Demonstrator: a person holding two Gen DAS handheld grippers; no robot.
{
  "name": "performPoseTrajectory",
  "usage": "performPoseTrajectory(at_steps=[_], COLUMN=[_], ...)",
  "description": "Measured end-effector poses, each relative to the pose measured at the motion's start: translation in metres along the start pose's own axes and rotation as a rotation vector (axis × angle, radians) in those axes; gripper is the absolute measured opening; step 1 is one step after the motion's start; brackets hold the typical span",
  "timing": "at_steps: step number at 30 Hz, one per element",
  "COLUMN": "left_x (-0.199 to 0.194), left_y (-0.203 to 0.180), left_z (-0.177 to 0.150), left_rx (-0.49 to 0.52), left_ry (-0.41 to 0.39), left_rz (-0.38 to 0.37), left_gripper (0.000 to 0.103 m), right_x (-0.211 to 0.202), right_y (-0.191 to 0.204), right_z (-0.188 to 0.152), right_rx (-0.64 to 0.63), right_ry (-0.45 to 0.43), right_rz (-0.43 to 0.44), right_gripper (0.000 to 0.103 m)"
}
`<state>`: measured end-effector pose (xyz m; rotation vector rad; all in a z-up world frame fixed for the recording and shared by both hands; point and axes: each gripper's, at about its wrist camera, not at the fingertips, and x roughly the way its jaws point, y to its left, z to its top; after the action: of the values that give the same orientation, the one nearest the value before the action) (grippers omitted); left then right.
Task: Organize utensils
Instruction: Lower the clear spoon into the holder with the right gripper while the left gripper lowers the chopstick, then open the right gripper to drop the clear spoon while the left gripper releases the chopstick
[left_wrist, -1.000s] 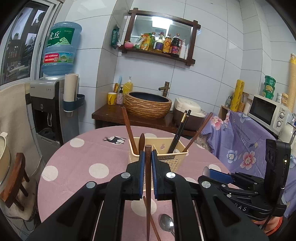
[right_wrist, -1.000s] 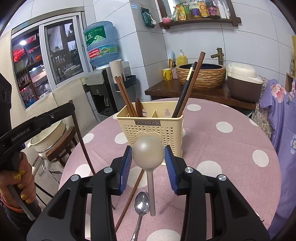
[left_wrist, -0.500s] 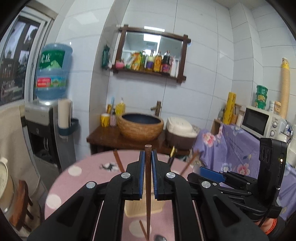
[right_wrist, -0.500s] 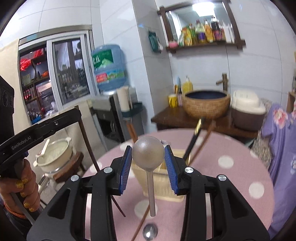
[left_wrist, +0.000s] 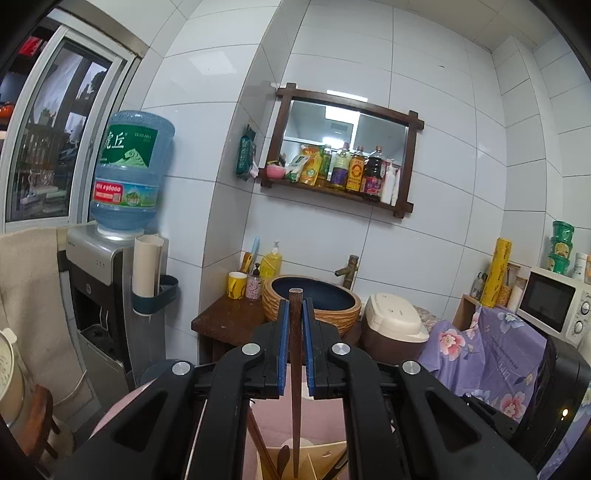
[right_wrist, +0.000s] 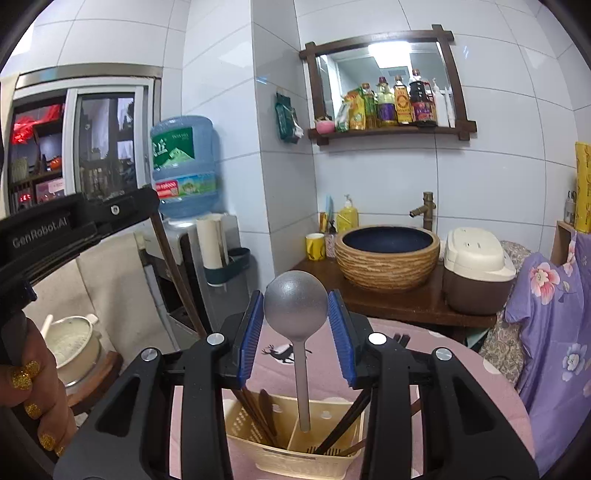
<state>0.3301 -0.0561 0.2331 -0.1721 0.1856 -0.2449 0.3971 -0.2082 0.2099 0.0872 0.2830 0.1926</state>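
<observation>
My left gripper (left_wrist: 295, 308) is shut on a dark brown chopstick (left_wrist: 295, 369) that hangs upright, its lower tip over the cream utensil holder (left_wrist: 325, 461) at the bottom edge. My right gripper (right_wrist: 296, 295) is shut on the bowl of a silver spoon (right_wrist: 295, 306); the handle points down into the top of the holder (right_wrist: 295, 456). Brown and black chopsticks (right_wrist: 258, 413) stand in the holder's compartments. In the right wrist view the left gripper (right_wrist: 147, 206) shows at the left with its chopstick (right_wrist: 177, 280), held by a person's hand (right_wrist: 29, 387).
The holder stands on a pink polka-dot table (right_wrist: 443, 354). Behind it are a wooden counter with a woven basin (right_wrist: 388, 258) and a rice cooker (right_wrist: 476, 273). A water dispenser (left_wrist: 125, 258) is at the left, a purple floral cloth (left_wrist: 491, 354) and microwave (left_wrist: 554, 302) at the right.
Both grippers have risen with their utensils and tipped upward. The holder has dropped to the bottom of both views. The spoon and chopstick lying on the table have gone out of view.
</observation>
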Motion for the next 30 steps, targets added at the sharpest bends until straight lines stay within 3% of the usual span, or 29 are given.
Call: performPoseTrajectory(at_steps=[9, 18, 23, 27, 30], left_x=[0.015, 0.034, 0.036, 0.031, 0.023], left_y=[0.006, 0.010, 0.014, 0.016, 0.021], left_z=[-0.052, -0.093, -0.099, -0.098, -0.099], left_rx=[0.014, 0.030, 0.032, 0.024, 0.009], left_ry=[0.082, 0.181, 0.195, 0.207, 0.214], left_rz=[0.008, 0.022, 0.026, 0.013, 0.004], left_gripper=[0.008, 0.008, 0.008, 0.009, 0.020], right_x=[0.024, 0.032, 0.036, 0.033, 0.026], right_y=[-0.004, -0.004, -0.006, -0.008, -0.009], right_z=[-0.057, -0.088, -0.096, -0.099, -0.099], right_rx=[-0.006, -0.019, -0.022, -0.025, -0.020], right_ry=[0.089, 0.142, 0.156, 0.142, 0.130], right_rz=[-0.025, -0.030, -0.042, -0.038, -0.029], right_gripper=[0.037, 0.037, 0.037, 0.044, 0.047])
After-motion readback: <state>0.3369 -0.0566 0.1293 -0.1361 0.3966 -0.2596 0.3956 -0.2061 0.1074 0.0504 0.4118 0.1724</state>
